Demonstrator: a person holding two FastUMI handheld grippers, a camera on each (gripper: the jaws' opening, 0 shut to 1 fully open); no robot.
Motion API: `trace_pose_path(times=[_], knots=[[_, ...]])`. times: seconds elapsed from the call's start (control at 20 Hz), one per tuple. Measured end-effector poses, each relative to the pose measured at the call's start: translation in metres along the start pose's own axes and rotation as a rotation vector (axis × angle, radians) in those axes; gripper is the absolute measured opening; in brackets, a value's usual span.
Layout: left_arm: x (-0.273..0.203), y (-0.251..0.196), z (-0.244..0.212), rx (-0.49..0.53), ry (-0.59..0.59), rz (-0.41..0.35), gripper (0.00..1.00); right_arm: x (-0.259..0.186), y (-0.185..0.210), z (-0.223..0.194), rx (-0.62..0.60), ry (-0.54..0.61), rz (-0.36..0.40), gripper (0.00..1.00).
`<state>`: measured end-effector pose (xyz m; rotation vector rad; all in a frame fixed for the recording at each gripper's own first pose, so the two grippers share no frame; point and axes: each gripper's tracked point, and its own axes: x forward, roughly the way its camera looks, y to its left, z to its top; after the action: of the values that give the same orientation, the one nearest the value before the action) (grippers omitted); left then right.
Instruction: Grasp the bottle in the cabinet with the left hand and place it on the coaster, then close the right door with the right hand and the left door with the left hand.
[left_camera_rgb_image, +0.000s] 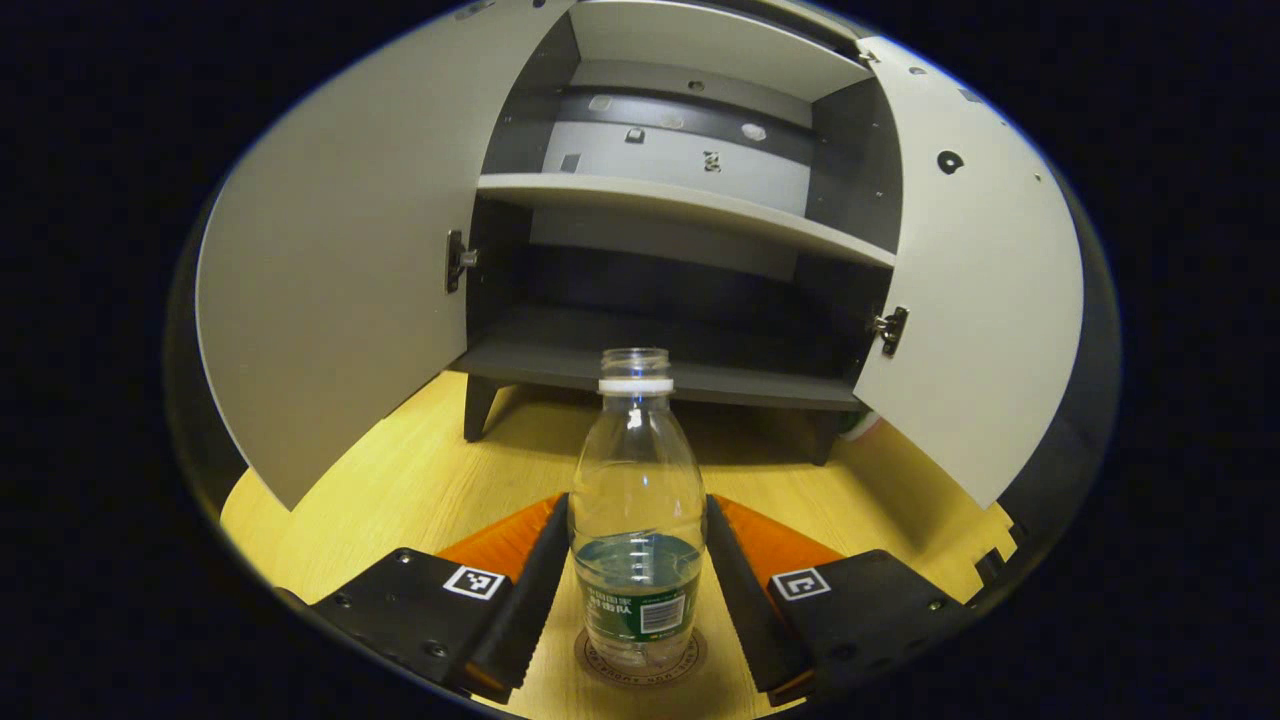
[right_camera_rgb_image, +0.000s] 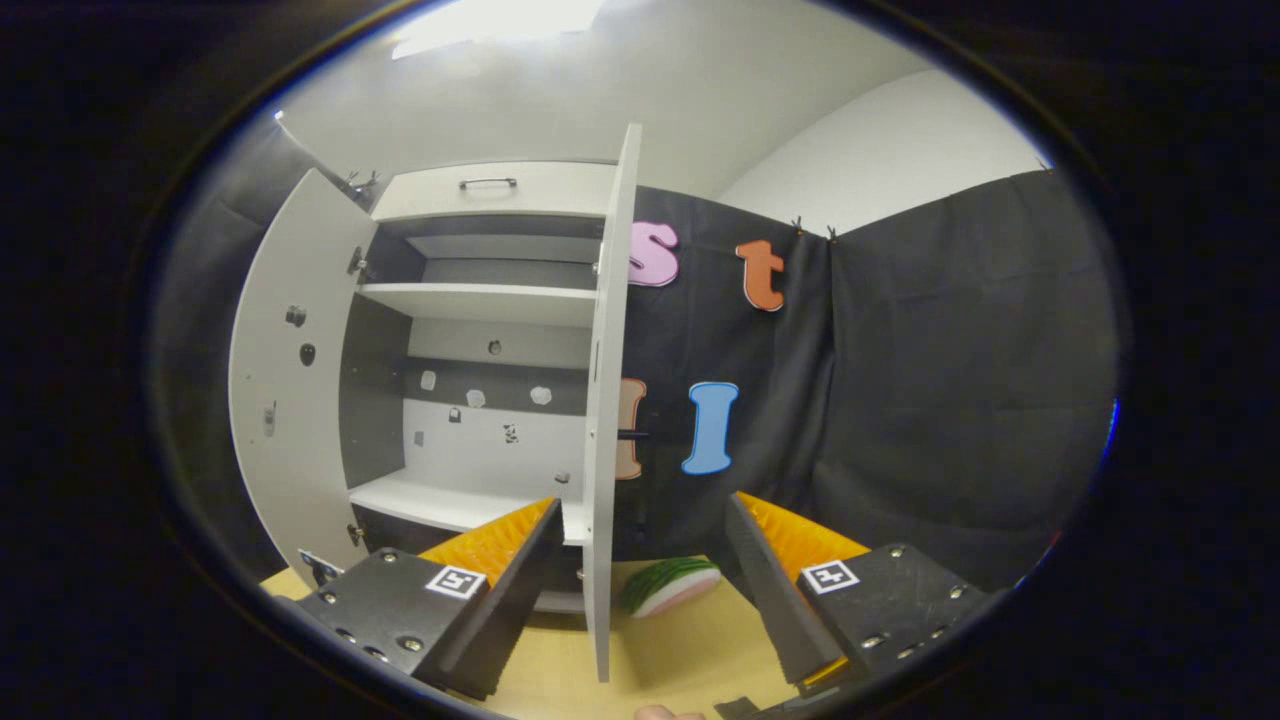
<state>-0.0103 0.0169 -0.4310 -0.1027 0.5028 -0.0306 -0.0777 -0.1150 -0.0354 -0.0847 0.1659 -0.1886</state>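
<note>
Cabinet (left_camera_rgb_image: 690, 200): boxy, matte grey panels, dark inside, flat pale shelves; both doors swung wide.
Left door (left_camera_rgb_image: 330, 290): smooth flat slab, open.
Right door (right_camera_rgb_image: 605, 400): seen edge-on, thin plain board, between the right gripper's fingers.
Table (left_camera_rgb_image: 420, 480): light wood grain.
Left gripper (left_camera_rgb_image: 637, 590): ridged pads close on both sides of the bottle; cannot tell if they press it.
Right gripper (right_camera_rgb_image: 640, 580): fingers spread apart, holding nothing.
Bottle (left_camera_rgb_image: 637, 500): clear plastic, capless, rounded shoulders, some water, upright on the coaster.
Coaster (left_camera_rgb_image: 640, 665): round, dark, flat.
</note>
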Motion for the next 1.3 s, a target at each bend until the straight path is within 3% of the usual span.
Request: trace_pose_path(times=[0.2,0.65,1.1,1.3], knots=[[-0.011,-0.014,-0.002,0.056,-0.015,-0.025,0.83,0.005,0.007,-0.007,0.003,0.017,0.023,0.99],[-0.040,-0.015,-0.017,0.036,0.068,-0.034,0.83,0.012,0.013,-0.013,0.053,0.027,0.055,0.99],[-0.049,-0.024,-0.021,0.072,0.117,-0.063,0.84,0.009,0.010,-0.015,0.086,0.028,0.049,0.99],[-0.046,-0.025,-0.006,0.122,0.086,-0.058,0.86,0.005,0.008,-0.018,0.099,0.034,0.040,0.99]])
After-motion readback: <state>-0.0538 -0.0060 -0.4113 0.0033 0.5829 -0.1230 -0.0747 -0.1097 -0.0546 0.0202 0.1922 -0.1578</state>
